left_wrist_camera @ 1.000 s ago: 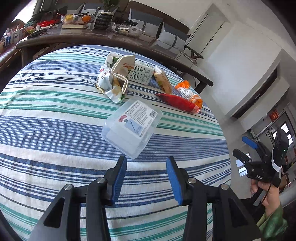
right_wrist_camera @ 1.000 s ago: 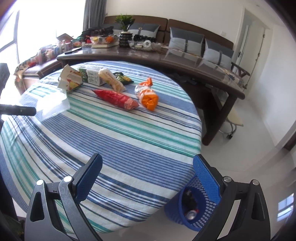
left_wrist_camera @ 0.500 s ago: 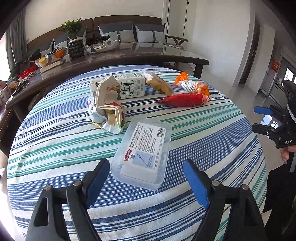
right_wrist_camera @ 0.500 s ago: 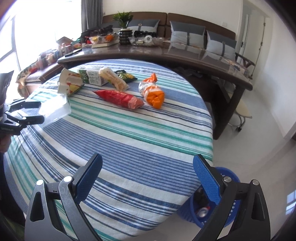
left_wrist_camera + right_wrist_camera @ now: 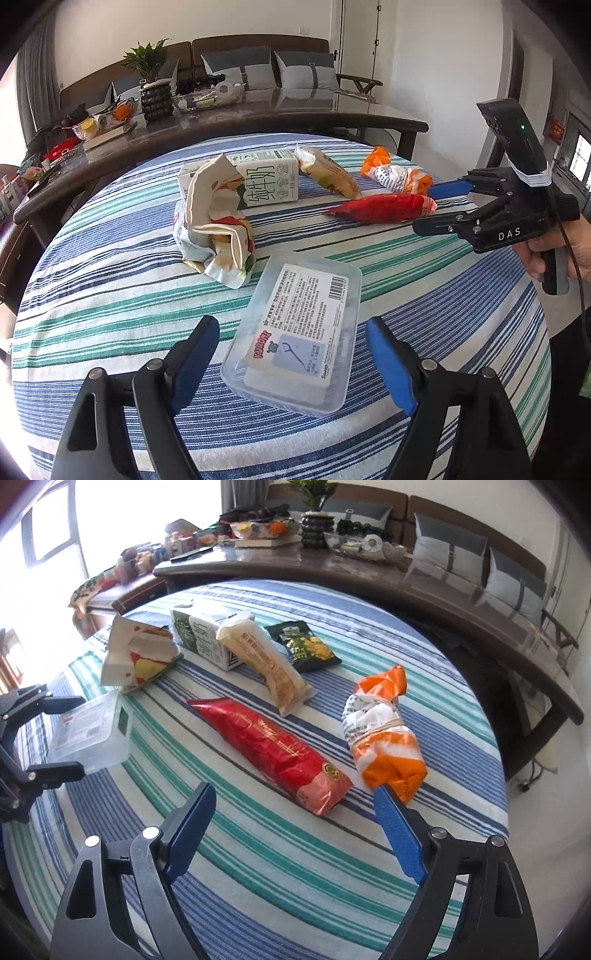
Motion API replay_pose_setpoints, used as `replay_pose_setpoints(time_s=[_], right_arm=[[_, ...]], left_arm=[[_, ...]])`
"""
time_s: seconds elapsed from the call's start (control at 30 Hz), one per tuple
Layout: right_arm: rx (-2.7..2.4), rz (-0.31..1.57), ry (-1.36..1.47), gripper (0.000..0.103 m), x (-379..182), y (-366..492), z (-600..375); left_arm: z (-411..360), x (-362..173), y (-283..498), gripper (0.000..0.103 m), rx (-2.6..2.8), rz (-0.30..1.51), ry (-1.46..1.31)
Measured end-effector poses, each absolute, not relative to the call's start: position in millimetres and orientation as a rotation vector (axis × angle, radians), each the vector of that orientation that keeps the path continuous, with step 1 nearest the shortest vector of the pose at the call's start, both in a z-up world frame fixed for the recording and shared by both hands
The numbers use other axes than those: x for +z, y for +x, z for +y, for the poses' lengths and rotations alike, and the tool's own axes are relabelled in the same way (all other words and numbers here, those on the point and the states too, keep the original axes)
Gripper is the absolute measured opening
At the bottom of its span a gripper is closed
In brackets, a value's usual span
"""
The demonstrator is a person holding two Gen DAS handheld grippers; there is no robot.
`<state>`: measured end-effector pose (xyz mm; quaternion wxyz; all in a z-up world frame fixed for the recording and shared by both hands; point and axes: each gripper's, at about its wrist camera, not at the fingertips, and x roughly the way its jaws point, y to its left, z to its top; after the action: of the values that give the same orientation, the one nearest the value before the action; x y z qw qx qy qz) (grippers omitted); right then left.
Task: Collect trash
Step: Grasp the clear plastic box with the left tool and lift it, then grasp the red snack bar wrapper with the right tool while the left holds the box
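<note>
Both claws spread over striped surface strewn with trash.

Nearest, left claw (image 5: 291, 363) spread wide, blue fingers either side of clear plastic box (image 5: 295, 338) lying flat on striped surface (image 5: 110, 306), not visibly touching it. Right claw (image 5: 295, 832) likewise spread, holding nothing, poised just short of red snack bag (image 5: 271, 749), with orange-and-white wrapper (image 5: 384, 734) at right fingertip. Beyond box, crumpled paper bag (image 5: 218, 221) just beside it, partly in front of milk carton (image 5: 266, 181) lying on its side. Next to carton, cream wrapper (image 5: 266, 664) slanting toward red snack bag, green snack packet (image 5: 304, 646) behind it. Farthest, long dark table (image 5: 369, 568) curving round behind surface, carrying potted plant (image 5: 149, 81) and clutter.
</note>
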<state>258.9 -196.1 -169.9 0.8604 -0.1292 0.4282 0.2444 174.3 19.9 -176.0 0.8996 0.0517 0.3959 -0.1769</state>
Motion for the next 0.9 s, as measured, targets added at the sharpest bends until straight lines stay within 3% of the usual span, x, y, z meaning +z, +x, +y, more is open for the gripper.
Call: replay_pose_setpoints(time_s=[0.03, 0.07, 0.1, 0.2, 0.33, 0.37, 0.4, 0.47, 0.5, 0.77, 0.83, 0.87, 0.9], right_arm=[[0.514, 0.914, -0.262, 0.072, -172, 263, -193], [0.517, 0.934, -0.252, 0.049, -174, 265, -191], [0.512, 0.955, -0.241, 0.033, -174, 266, -189], [0.539, 1.023, -0.167, 0.026, -169, 257, -184], [0.678, 1.104, -0.150, 0.025, -165, 224, -171], [0.698, 1.097, -0.146, 0.034, -162, 219, -169], [0.706, 1.078, -0.138, 0.053, -159, 216, -169], [0.665, 1.014, -0.145, 0.075, -152, 217, -170], [0.631, 0.981, -0.161, 0.076, -150, 221, -170], [0.520, 0.950, -0.218, 0.073, -170, 275, -156], [0.548, 1.000, -0.195, 0.044, -178, 279, -158], [0.548, 0.999, -0.207, 0.034, -178, 276, -158], [0.551, 1.007, -0.223, 0.032, -176, 272, -157]], left_arm=[[21, -176, 174, 0.069, -0.372, 0.821, 0.101], [22, -176, 174, 0.068, -0.370, 0.823, 0.101], [23, -176, 174, 0.068, -0.361, 0.820, 0.105], [27, -175, 172, 0.068, -0.323, 0.824, 0.104], [42, -174, 168, 0.068, -0.265, 0.841, 0.059], [45, -174, 166, 0.068, -0.263, 0.843, 0.049], [47, -174, 165, 0.068, -0.262, 0.845, 0.040], [48, -175, 163, 0.070, -0.265, 0.851, 0.029], [47, -176, 164, 0.072, -0.270, 0.857, 0.030], [36, -188, 178, 0.072, -0.258, 0.911, 0.078], [36, -188, 178, 0.072, -0.260, 0.908, 0.076], [36, -188, 178, 0.072, -0.256, 0.911, 0.082], [35, -188, 177, 0.072, -0.248, 0.912, 0.093]])
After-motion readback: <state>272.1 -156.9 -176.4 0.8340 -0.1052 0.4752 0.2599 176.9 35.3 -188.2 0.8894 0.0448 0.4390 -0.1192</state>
